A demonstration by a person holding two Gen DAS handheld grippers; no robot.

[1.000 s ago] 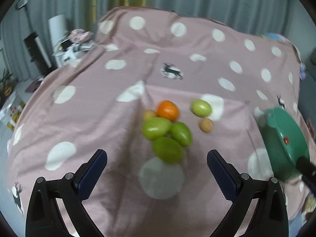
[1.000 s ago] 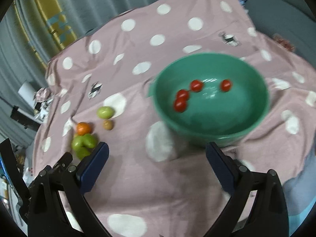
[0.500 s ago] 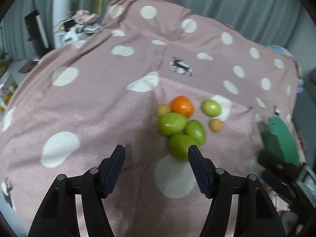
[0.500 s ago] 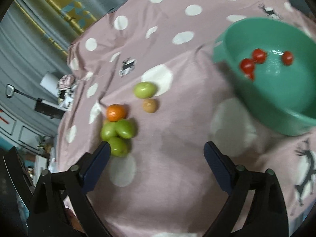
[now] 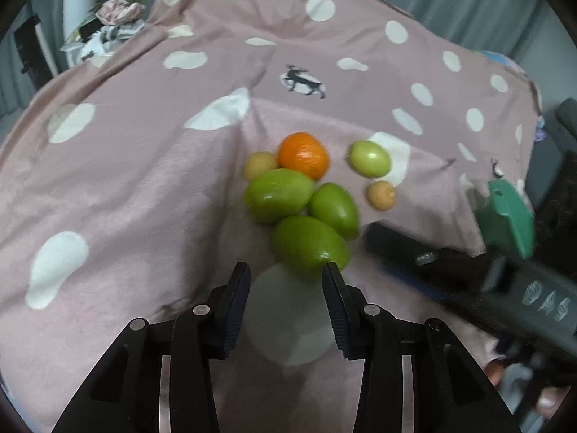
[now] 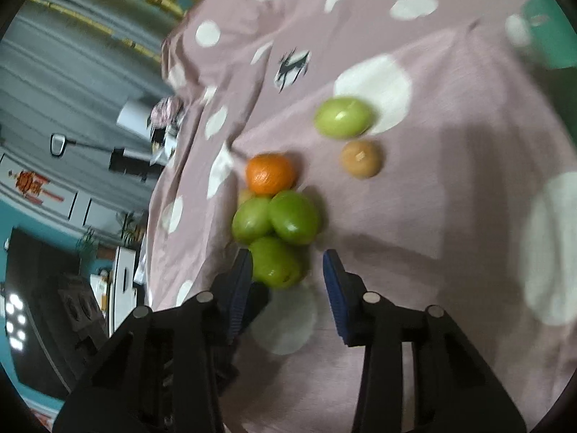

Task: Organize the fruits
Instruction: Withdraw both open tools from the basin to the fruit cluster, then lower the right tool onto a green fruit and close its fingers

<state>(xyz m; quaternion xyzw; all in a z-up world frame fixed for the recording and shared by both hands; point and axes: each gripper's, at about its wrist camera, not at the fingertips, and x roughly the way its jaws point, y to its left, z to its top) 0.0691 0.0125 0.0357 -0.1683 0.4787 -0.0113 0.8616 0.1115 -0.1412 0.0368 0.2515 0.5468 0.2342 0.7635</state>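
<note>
A cluster of fruit lies on the pink dotted cloth: three green fruits, the nearest one [image 5: 310,245], an orange [image 5: 303,155], a pale green fruit [image 5: 369,158] and two small brown fruits [image 5: 381,195]. My left gripper [image 5: 286,281] is open and empty, just short of the nearest green fruit. My right gripper [image 6: 286,270] is open and empty, its fingers either side of the same green fruit's [image 6: 276,261] near end. The right gripper's body also shows in the left wrist view [image 5: 468,274].
The green bowl [image 5: 510,216] stands at the right, its rim also at the right wrist view's top corner [image 6: 548,32]. The cloth [image 5: 126,180] covers the whole surface with folds. Furniture and clutter [image 5: 104,29] stand beyond its far left edge.
Both grippers have moved toward the fruit cluster and narrowed their jaws. The right gripper swung left away from the bowl, which has left its view's centre.
</note>
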